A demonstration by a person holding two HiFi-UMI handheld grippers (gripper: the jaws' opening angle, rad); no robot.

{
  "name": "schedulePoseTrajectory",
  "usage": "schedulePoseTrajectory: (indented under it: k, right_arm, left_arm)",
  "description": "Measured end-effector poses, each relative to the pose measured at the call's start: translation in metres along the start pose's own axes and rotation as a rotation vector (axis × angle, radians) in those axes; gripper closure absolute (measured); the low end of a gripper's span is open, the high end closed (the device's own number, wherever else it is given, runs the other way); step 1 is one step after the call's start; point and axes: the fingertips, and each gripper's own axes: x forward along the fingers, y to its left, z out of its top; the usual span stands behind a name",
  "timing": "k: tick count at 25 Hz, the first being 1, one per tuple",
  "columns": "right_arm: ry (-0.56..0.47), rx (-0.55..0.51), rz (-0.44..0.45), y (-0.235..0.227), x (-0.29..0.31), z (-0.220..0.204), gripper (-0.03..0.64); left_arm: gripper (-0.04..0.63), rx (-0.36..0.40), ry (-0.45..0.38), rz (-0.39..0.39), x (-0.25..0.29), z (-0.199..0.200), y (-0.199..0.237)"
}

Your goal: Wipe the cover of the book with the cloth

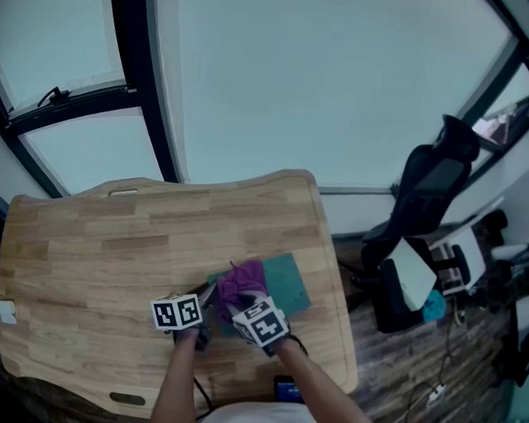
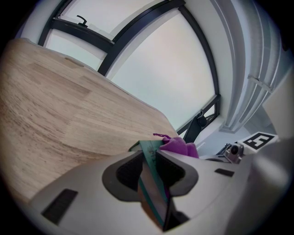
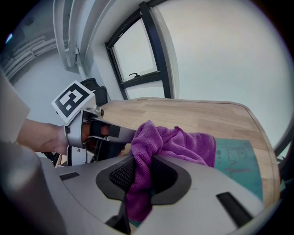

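A thin teal book [image 1: 283,281] lies on the wooden table [image 1: 112,251], near its right front. My left gripper [image 1: 206,305] is shut on the book's left edge; in the left gripper view the book's edge [image 2: 149,158] stands between the pads. My right gripper [image 1: 242,302] is shut on a purple cloth [image 1: 241,283], which lies bunched on the book's cover. In the right gripper view the cloth [image 3: 170,142] spreads over the teal cover [image 3: 239,160], and the left gripper [image 3: 121,135] shows at the left beside it.
A black office chair [image 1: 429,201] and bags stand on the floor right of the table. Large windows run behind the table's far edge. A dark phone [image 1: 286,390] lies at the table's near edge.
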Motion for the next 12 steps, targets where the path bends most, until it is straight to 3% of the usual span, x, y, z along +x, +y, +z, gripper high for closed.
schedulePoseTrajectory:
  k: [12]
  right_arm:
    - [0.002, -0.027, -0.015, 0.0025, -0.0024, -0.0093, 0.537]
  left_arm:
    - [0.502, -0.001, 0.0, 0.001, -0.0008, -0.0007, -0.0001]
